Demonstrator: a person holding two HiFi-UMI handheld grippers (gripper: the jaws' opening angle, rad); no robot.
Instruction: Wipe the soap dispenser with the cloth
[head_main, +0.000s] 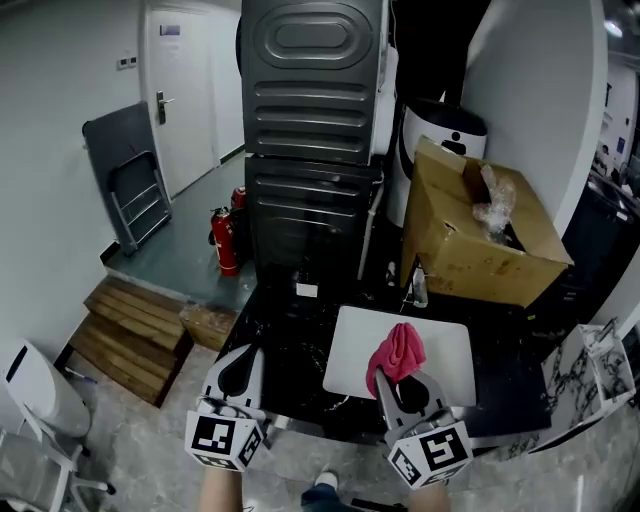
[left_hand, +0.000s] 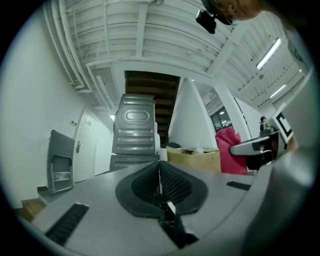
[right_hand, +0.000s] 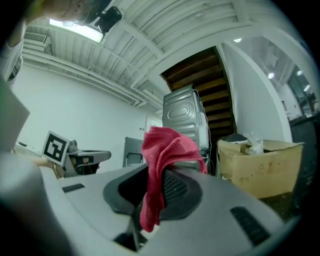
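Note:
My right gripper (head_main: 402, 372) is shut on a red cloth (head_main: 396, 352), which bunches up above the jaws. It hangs over a white board (head_main: 450, 352) on the black table (head_main: 290, 355). In the right gripper view the cloth (right_hand: 161, 150) sticks up from the closed jaws of the right gripper (right_hand: 159, 175) and drapes down between them. My left gripper (head_main: 240, 358) is shut with nothing in it, over the table's left part; its jaws meet in the left gripper view (left_hand: 159, 167). A small clear bottle (head_main: 419, 287) stands beside the cardboard box, far ahead of both grippers.
An open cardboard box (head_main: 470, 240) sits at the table's back right. Tall grey ribbed cases (head_main: 310, 130) stand behind the table, a white bin (head_main: 445, 130) beside them. Red fire extinguishers (head_main: 224, 238), a wooden pallet (head_main: 130, 325) and a folded chair (head_main: 135, 185) are on the floor at left.

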